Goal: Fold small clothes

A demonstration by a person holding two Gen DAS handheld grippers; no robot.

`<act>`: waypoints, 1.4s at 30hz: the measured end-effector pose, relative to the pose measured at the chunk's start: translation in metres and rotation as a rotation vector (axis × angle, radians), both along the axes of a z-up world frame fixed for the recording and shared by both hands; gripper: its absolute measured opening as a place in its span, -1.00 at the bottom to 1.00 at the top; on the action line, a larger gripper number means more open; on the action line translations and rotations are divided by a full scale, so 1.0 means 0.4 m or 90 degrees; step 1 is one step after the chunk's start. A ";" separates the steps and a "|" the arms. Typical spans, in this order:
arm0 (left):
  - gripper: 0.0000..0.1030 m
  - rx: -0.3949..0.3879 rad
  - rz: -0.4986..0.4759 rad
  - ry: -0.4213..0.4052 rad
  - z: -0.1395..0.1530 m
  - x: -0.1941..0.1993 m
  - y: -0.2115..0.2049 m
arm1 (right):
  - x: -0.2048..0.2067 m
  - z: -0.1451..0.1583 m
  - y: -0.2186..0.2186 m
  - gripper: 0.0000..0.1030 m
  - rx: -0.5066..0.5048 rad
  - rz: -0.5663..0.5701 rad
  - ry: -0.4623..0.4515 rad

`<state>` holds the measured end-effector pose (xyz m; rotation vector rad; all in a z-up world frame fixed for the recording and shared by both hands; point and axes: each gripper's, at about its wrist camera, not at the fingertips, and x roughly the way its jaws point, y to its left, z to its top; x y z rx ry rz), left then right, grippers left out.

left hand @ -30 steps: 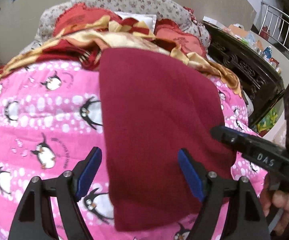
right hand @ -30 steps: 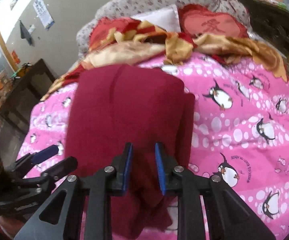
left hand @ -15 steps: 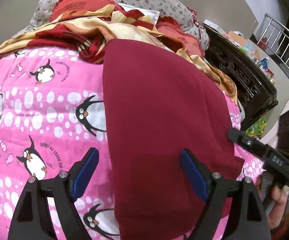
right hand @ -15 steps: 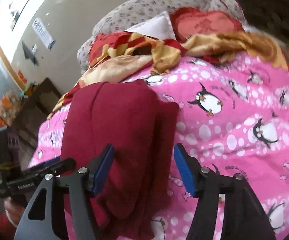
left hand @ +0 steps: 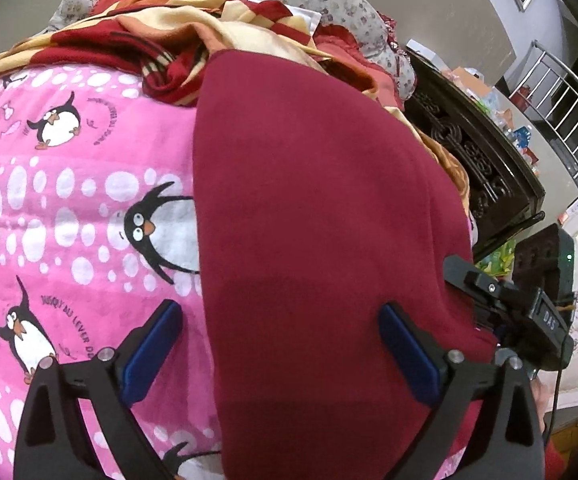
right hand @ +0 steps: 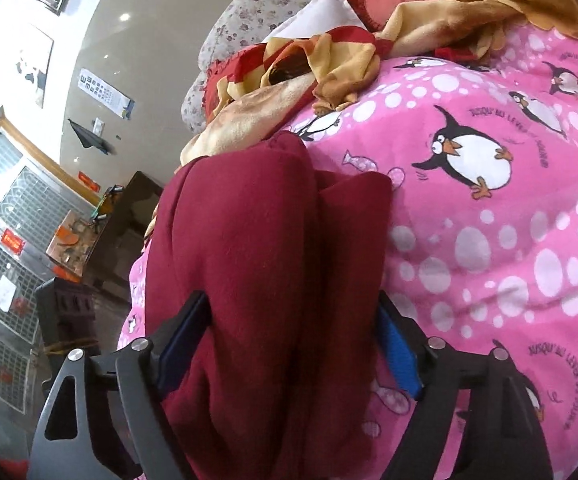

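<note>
1. Maroon fleece cloth, a folded small garment (left hand: 321,248), is laid lengthwise on a pink quilt printed with penguins and white dots (left hand: 61,208); its far end is pressed against a heap of red-and-cream checked blankets (left hand: 193,36).
2. Seen from the right wrist view, the same garment (right hand: 257,264) is bunched into two thick rolled ridges, with a narrower lower layer showing along its right edge.
3. The left gripper (left hand: 279,354) is spread wide, its jaws having just been opening; one blue pad (left hand: 151,350) is held over the bare quilt and the other is set over the maroon cloth, and the garment's left edge runs between them. Nothing is pinched by it.
4. The right gripper (right hand: 289,346) is likewise released, its jaws having just been opening from a near-closed stance. The garment's near end is straddled, a pad (right hand: 399,356) being placed at each flank, and whether the cloth is brushed by them cannot be told.
5. In the left wrist view, the right gripper's black body (left hand: 517,308) is seen at the garment's right edge.
6. A dark carved wooden cabinet (left hand: 473,160) is seen beyond the bed's right side.
</note>
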<state>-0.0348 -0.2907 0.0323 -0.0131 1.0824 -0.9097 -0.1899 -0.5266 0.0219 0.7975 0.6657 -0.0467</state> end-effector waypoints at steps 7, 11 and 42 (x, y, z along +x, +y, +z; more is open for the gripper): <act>0.59 -0.015 -0.009 0.020 0.002 -0.013 -0.019 | -0.009 0.034 0.033 0.55 -0.047 -0.012 -0.004; 0.23 -0.007 -0.010 0.012 0.024 -0.024 -0.011 | -0.017 0.073 0.063 0.32 -0.068 -0.012 0.001; 0.58 0.097 0.072 -0.104 0.112 -0.223 0.333 | -0.167 0.230 0.427 0.15 -0.154 0.138 0.031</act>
